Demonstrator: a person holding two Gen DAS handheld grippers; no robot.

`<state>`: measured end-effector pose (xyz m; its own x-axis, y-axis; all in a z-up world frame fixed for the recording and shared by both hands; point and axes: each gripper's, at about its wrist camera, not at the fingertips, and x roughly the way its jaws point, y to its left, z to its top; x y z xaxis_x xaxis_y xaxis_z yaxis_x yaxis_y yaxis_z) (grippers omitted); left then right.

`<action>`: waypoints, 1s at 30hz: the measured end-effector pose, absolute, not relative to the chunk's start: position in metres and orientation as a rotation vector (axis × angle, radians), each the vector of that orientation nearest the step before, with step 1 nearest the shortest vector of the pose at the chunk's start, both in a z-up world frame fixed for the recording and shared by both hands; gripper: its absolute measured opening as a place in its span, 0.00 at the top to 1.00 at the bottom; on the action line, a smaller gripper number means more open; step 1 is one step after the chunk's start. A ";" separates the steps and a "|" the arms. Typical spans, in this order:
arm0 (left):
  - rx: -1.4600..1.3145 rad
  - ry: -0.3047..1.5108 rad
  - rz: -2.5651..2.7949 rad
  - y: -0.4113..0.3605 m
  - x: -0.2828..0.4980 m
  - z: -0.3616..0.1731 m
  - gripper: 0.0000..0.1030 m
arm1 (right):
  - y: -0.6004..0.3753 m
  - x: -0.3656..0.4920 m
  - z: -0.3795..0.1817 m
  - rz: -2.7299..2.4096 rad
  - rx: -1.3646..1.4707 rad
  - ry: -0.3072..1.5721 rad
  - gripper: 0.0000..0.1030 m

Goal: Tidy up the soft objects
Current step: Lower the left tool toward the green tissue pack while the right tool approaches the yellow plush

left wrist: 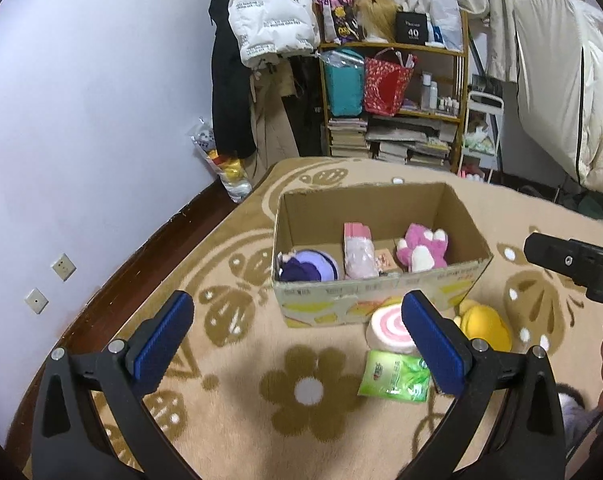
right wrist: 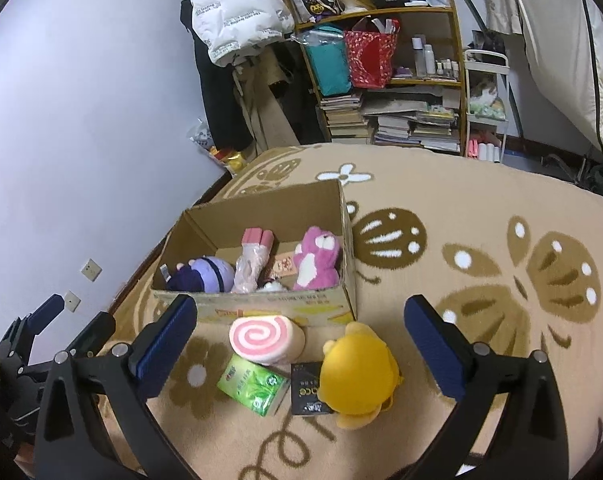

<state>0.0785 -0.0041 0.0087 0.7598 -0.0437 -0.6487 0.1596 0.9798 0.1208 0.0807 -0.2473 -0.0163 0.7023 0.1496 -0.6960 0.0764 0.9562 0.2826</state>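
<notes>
Left wrist view: left gripper (left wrist: pixel 297 344) hangs over the beige flower-patterned carpet (left wrist: pixel 237 360), jaws spread wide, nothing between the blue pads (left wrist: pixel 163 342). Ahead sits an open cardboard box (left wrist: pixel 381 300); inside, left to right, a purple plush (left wrist: pixel 307 266), a pink packaged item (left wrist: pixel 357 254) leaning upright, a small printed card-like packet (left wrist: pixel 384 259), and a pink-and-white plush (left wrist: pixel 421 246). Outside, just before the box's front wall: a pink swirl-roll cushion (left wrist: pixel 387 326), a green tissue pack (left wrist: pixel 395 376) below it, and a yellow plush (left wrist: pixel 485 326) to the right, partly hidden by the near finger. The right gripper's black body shows at the right edge. Background: a cluttered wooden shelf (left wrist: pixel 393 80), a white puffer jacket (left wrist: pixel 271 12) hanging. Right wrist view: right gripper (right wrist: pixel 301 340) also wide open and empty, above the three loose items. Swirl-roll cushion (right wrist: pixel 263 340) rests touching the box (right wrist: pixel 261 304) front; green tissue pack (right wrist: pixel 255 386) just beside it; a black packet (right wrist: pixel 307 390) lies flat between the tissue pack and the yellow plush (right wrist: pixel 359 376), partly under the plush. Box contents as before: purple plush (right wrist: pixel 205 274), pink packaged item (right wrist: pixel 253 258), pink-and-white plush (right wrist: pixel 315 258) against the right wall. The left gripper is visible at the lower left edge.
</notes>
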 end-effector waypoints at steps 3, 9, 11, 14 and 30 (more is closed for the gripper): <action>0.178 0.722 -0.115 -0.006 0.077 -0.001 0.00 | -0.248 0.080 -0.024 0.032 0.308 0.816 0.00; 0.190 0.769 -0.134 -0.012 0.080 -0.017 0.00 | -0.251 0.080 -0.044 0.012 0.331 0.861 0.00; 0.202 0.784 -0.141 -0.016 0.082 -0.022 0.00 | -0.253 0.080 -0.050 0.005 0.339 0.876 0.00; 0.212 0.813 -0.164 -0.020 0.086 -0.030 0.00 | -0.256 0.082 -0.060 0.003 0.366 0.903 0.00; 0.226 0.965 -0.219 -0.035 0.102 -0.071 0.00 | -0.259 0.089 -0.110 -0.017 0.428 1.034 0.00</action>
